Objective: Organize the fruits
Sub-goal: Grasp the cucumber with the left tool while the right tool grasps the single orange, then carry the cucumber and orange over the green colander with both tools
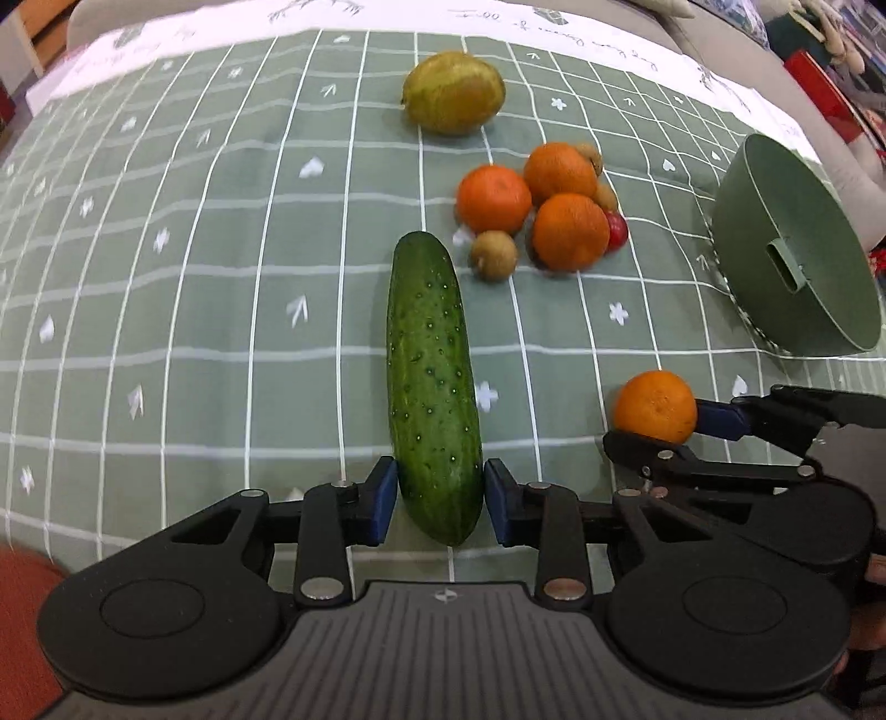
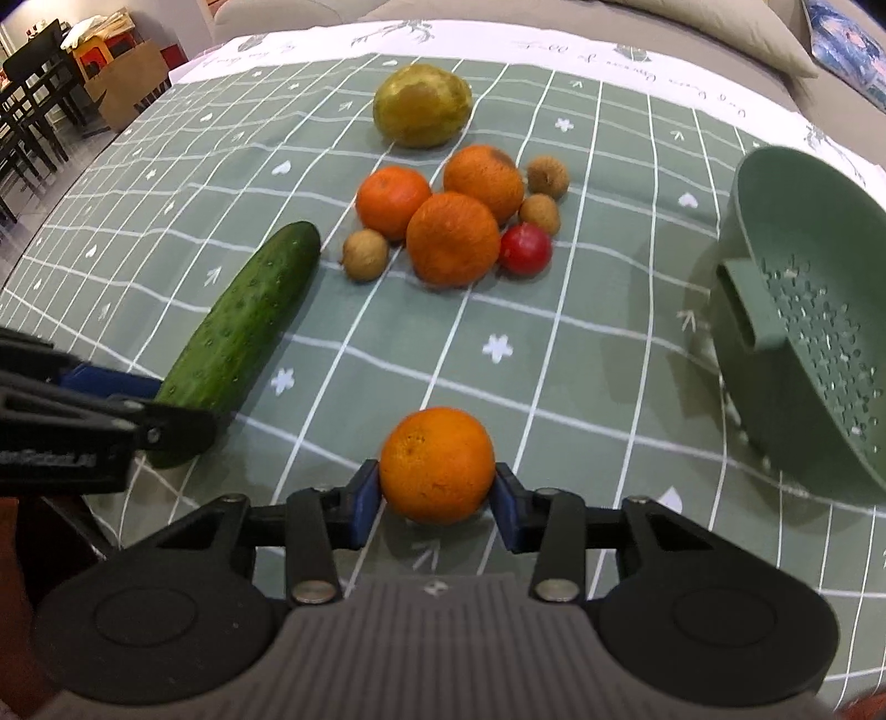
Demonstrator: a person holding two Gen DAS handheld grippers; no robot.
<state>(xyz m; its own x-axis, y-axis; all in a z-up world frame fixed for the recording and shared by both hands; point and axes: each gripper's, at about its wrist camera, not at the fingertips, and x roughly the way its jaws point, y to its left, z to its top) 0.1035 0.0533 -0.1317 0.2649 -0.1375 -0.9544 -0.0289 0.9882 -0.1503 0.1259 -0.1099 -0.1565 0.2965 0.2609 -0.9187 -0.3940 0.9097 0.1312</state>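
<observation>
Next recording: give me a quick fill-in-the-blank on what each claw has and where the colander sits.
The left claw grips the near end of the ____.
The right claw grips a lone ____.
The green colander lies tipped on its ____.
The single red fruit touches a big ____.
Missing: cucumber; orange; side; orange

Green grid-patterned tablecloth [image 2: 581, 343] spread ahead of gripper, white printed border at far edge. Dark chairs [image 2: 33, 111] far left beyond it. Beige cushion [image 2: 720, 33] far right.
</observation>
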